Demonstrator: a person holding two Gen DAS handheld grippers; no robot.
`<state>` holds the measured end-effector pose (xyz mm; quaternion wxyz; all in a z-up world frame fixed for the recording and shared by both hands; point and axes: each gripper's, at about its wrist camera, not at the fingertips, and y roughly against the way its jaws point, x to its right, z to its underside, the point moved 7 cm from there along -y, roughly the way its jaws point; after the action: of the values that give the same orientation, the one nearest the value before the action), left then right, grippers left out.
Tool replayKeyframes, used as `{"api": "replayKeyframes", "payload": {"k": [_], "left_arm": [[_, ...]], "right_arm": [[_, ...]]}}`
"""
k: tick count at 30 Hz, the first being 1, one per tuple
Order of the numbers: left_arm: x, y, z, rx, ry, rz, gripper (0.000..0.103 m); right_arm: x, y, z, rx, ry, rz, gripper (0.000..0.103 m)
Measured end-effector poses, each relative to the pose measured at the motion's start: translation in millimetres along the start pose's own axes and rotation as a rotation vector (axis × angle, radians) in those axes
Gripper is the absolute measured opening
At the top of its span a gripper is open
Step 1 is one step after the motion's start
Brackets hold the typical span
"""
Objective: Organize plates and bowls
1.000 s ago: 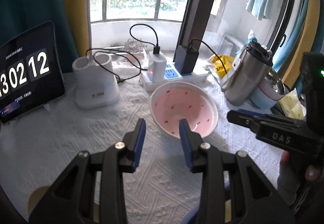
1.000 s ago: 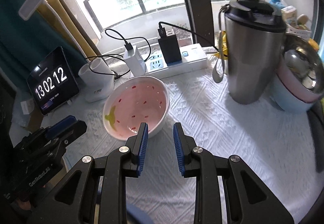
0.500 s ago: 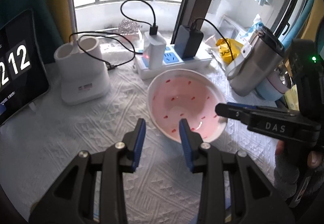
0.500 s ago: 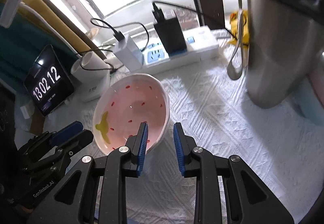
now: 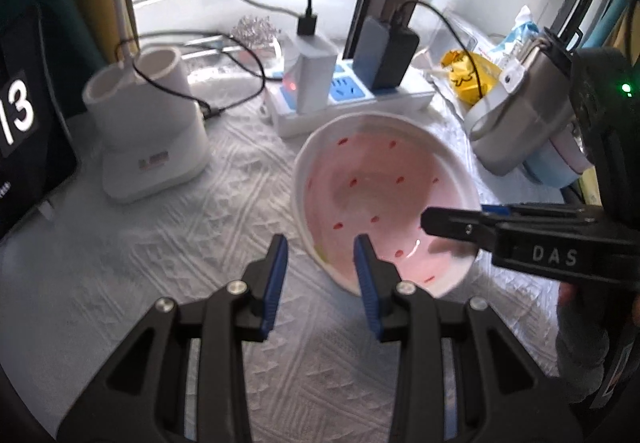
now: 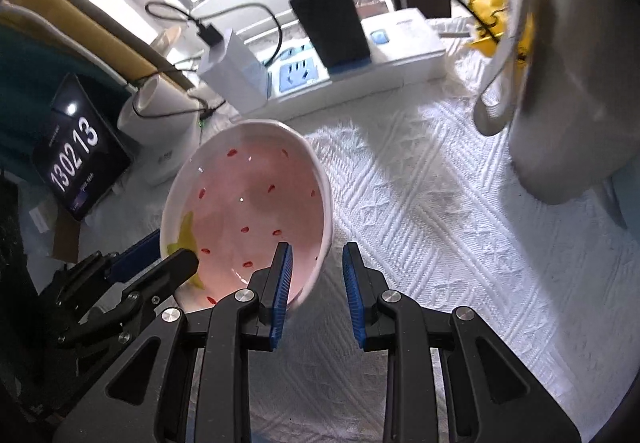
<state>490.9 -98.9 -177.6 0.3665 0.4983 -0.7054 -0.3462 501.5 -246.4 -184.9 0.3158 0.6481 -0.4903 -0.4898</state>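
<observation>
1. A pink bowl (image 5: 384, 199) is seen sitting on a white tablecloth (image 5: 168, 243) with a raised, woven diamond pattern. The bowl is glossy, a bit oval, with a white rim and small red dashes dotted over the inside; a yellow-green blotch is spotted near one edge in the right wrist view.

2. The left gripper (image 5: 320, 275) is held with its ribbed blue pads spread apart. The bowl's near rim is straddled, one finger outside and one over the inside, but nothing is pinched yet as far as can be told.

3. The right gripper (image 6: 316, 279) is set the same way on the opposite rim: pads parted, rim wall passing between them, no clear pressing seen.

4. Both claws are made of matte black plastic with silver screws showing at the joints.

5. Behind the bowl, a white power strip (image 5: 352, 103) is found, with a boxy white charger (image 5: 312, 75) and a dark adapter (image 5: 388, 55) plugged in, black cables looping off.

6. A white two-tube holder (image 5: 148, 131) is parked to the left, next to a tablet (image 6: 76, 151) showing clock digits.

7. A brushed steel tumbler (image 5: 520, 115) is seen on the right, blurry up close.
</observation>
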Motion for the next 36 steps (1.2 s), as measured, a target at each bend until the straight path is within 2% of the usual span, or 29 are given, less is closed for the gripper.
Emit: {"api": "replayKeyframes", "payload": {"k": [6, 13, 15, 22, 27, 31, 36], "left_arm": [[-3.8, -12.2, 4.3, -0.034, 0.014, -0.004, 0.036], [-2.9, -6.1, -1.0, 0.012, 0.021, 0.001, 0.036], [-3.4, -1.2, -2.6, 0.033, 0.023, 0.006, 0.035], [-2.7, 8.5, -6.8, 0.072, 0.017, 0.024, 0.035], [2.7, 0.5, -7.0, 0.046, -0.004, 0.021, 0.034], [0.1, -1.8, -7.1, 0.042, 0.004, 0.016, 0.028], [2.4, 9.7, -11.1, 0.088, -0.016, 0.011, 0.024]], "right_arm": [[-2.4, -7.1, -2.0, -0.029, 0.01, -0.014, 0.027], [-2.4, -10.7, -3.0, -0.04, 0.007, -0.03, 0.027], [-2.3, -9.5, -3.9, -0.034, -0.001, -0.048, 0.023], [4.0, -7.5, -6.4, -0.028, -0.029, -0.067, 0.02], [4.4, -4.8, -7.8, -0.019, -0.016, -0.064, 0.019], [-0.1, -4.3, -8.7, -0.01, 0.012, -0.046, 0.019], [0.3, 0.9, -9.9, 0.018, 0.02, -0.021, 0.014]]}}
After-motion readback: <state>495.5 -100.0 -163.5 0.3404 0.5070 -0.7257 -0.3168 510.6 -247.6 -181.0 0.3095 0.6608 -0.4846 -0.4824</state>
